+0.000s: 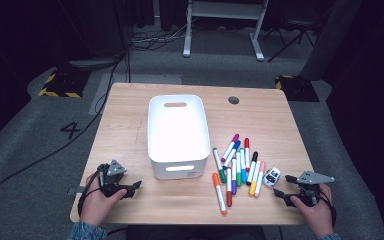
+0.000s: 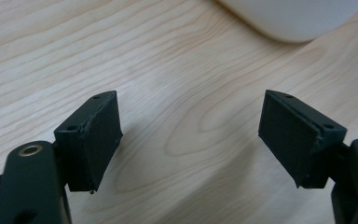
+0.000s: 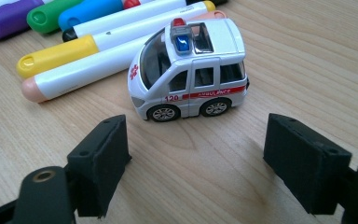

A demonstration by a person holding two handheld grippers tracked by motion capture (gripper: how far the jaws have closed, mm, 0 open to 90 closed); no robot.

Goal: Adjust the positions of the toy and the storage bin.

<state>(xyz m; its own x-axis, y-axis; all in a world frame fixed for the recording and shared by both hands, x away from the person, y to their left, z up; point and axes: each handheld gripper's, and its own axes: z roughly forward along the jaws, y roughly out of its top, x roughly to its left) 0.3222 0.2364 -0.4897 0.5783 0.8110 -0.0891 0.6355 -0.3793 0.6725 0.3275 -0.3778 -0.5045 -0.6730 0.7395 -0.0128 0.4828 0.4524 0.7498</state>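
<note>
Overall, pale wooden table [image 1: 130, 125], grey carpet [image 1: 25, 150].

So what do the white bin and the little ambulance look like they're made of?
White bin: probably plastic, matte, with rounded moulded corners and cut-out handle slots. Toy ambulance: glossy painted body, plastic or die-cast metal, can't tell which; clear windows and blue roof light look plastic.

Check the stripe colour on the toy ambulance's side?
Red, on the white toy ambulance; it shows best in the right gripper view.
</note>
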